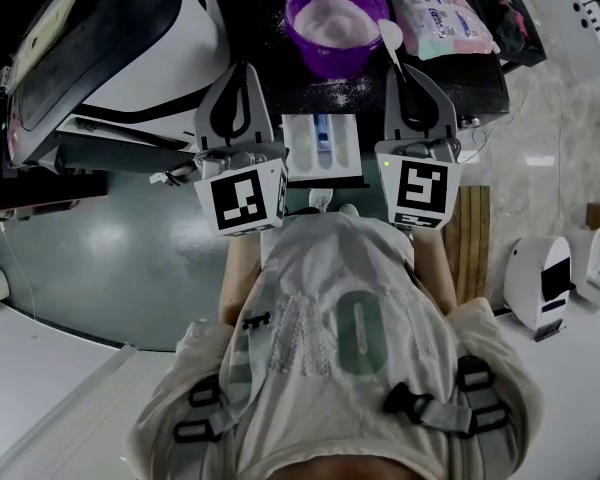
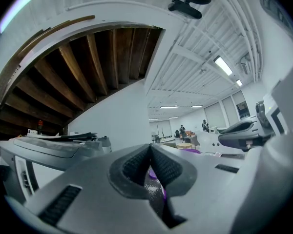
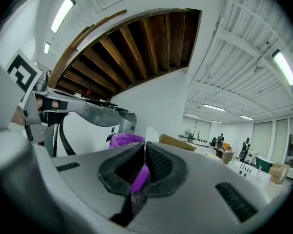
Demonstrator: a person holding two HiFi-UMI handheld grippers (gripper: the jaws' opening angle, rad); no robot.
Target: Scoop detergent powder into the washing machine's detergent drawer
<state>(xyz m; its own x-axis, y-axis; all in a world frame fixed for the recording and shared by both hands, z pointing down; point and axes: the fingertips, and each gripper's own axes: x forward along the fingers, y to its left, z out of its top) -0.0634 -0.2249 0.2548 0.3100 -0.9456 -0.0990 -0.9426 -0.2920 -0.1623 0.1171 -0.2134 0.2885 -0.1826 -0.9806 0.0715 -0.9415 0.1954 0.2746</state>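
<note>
Overhead, white spoon [image 1: 391, 36] by purple tub [image 1: 332, 23]; closer, right gripper [image 3: 145, 149] fingers tight on it, left gripper [image 2: 150, 149] fingers together, empty.

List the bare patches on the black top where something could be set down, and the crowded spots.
Bare: the black top between washer lid and purple tub; also the powder-dusted strip between tub and drawer. Crowded: right of the tub, with the packet and the spoon in the right gripper.

Jaws of left gripper [image 2: 150, 149] pressed together, pads meeting, nothing between them. Jaws of right gripper [image 3: 145, 147] clamped on a thin spoon [image 3: 150, 134], its bowl sticking out past the tips. Both grippers side by side, pointing forward.
</note>
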